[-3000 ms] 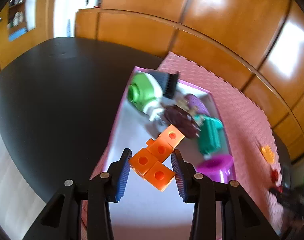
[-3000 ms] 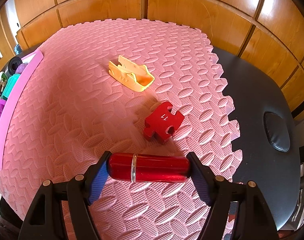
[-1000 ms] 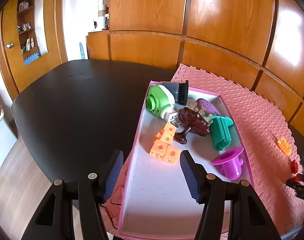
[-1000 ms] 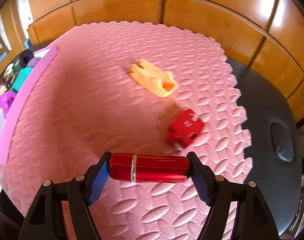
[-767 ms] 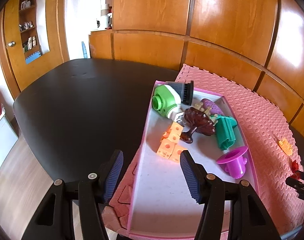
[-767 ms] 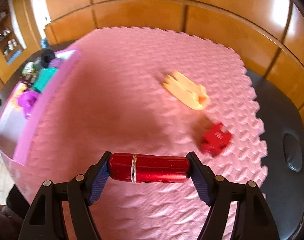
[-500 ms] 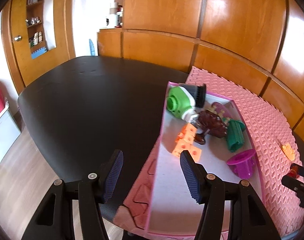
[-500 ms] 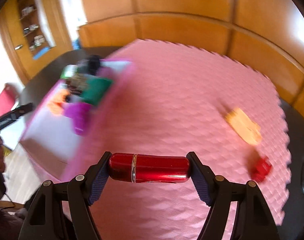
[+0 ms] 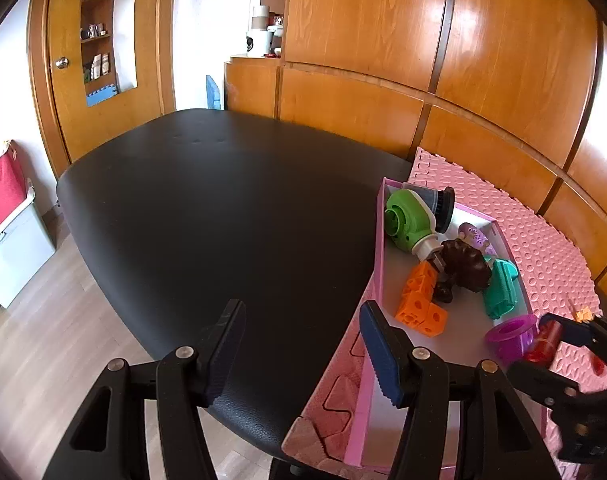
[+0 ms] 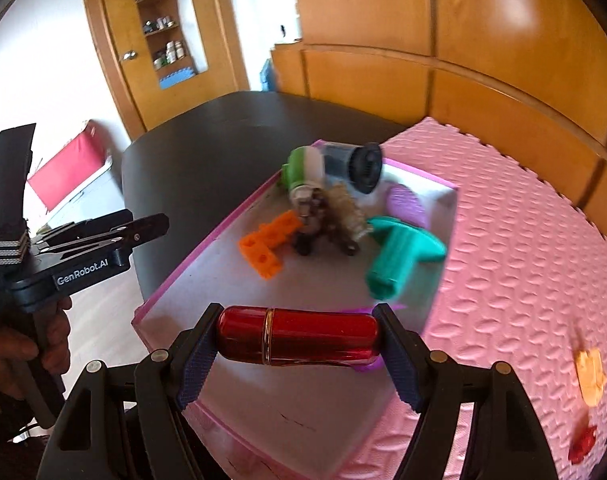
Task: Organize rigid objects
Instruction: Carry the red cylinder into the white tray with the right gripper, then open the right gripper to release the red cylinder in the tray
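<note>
Right wrist view: your right gripper (image 10: pixel 299 344) pinches a glossy red capsule (image 10: pixel 297 339) end to end, gold seam left of centre, held over the near part of the pink tray (image 10: pixel 175 276). Orange blocks (image 10: pixel 263 250), a teal piece (image 10: pixel 399 260) and a green toy (image 10: pixel 299 168) lie in the tray's far half. Your left gripper (image 9: pixel 303 354) is spread, empty, above the black table (image 9: pixel 223 216). Pink foam mat (image 10: pixel 523 248) right, wood panelling behind.

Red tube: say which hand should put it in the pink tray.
Right. The right gripper already clamps the red tube above the pink tray. The left gripper is open, empty, and off to the side.
</note>
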Motion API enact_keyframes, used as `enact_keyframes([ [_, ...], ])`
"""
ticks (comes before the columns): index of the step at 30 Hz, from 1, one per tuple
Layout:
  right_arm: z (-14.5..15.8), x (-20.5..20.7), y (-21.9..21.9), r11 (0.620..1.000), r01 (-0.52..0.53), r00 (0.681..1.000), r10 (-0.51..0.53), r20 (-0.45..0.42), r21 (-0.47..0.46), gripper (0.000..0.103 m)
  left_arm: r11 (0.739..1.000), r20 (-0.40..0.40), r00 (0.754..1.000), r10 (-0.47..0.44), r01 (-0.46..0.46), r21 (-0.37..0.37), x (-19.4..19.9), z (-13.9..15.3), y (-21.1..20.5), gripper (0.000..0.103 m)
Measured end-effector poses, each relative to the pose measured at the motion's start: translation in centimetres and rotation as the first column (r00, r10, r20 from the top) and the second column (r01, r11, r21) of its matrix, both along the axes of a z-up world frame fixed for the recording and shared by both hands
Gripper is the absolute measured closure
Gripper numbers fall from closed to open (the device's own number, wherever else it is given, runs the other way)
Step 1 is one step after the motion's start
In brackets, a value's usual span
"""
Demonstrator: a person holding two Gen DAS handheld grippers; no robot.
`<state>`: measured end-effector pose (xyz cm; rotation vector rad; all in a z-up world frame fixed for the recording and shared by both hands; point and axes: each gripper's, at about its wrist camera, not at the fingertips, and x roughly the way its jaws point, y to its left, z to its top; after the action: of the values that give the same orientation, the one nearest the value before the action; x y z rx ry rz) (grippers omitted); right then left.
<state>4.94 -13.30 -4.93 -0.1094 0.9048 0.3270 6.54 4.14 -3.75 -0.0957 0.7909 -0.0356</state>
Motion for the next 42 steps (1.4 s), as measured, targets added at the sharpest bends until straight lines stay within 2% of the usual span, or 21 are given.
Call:
enact_keyframes([
  [12,-0.6,3.1,1.6,0.993,-0.012,1.000,0.014,0.016,-0.118,0.027,1.000,0.012,1.000,-0.014,0.014,0.005,-0.1,0.1,0.2,0.043],
  [18,-3.3,5.5,2.0,0.989,-0.006,0.999,-0.001,-0.044,-0.150,0.027,1.000,-0.001,1.000,-0.020,0.020,0.004,-0.1,-0.3,0.0,0.043],
  [21,-4.9,6.1,1.9,0.989,0.010,0.998,-0.019,-0.063,-0.146,0.027,1.000,-0.003,1.000,-0.022,0.022,0.005,0.0,-0.4,-0.1,0.043],
  [23,-5.5,6.6,1.5,0.993,0.016,0.993,-0.029,-0.111,-0.120,0.027,1.000,-0.005,1.000,-0.020,0.020,0.005,0.0,-0.4,-0.1,0.043],
  [25,-5.2,6.6,1.0,0.992,0.042,0.994,-0.053,-0.095,-0.116,0.027,1.000,-0.006,1.000,-0.020,0.020,0.006,0.1,-0.5,-0.1,0.043],
  [38,-5.2,6.5,0.7,0.995,0.072,0.989,-0.080,-0.122,-0.069,0.027,1.000,-0.003,1.000,-0.023,0.023,0.013,-0.4,-0.5,-0.3,0.042],
  [42,-4.8,5.7,0.7,0.995,0.079,0.992,-0.086,-0.097,-0.066,0.027,1.000,0.002,1.000,-0.022,0.022,0.014,-0.6,-0.3,-0.2,0.040],
])
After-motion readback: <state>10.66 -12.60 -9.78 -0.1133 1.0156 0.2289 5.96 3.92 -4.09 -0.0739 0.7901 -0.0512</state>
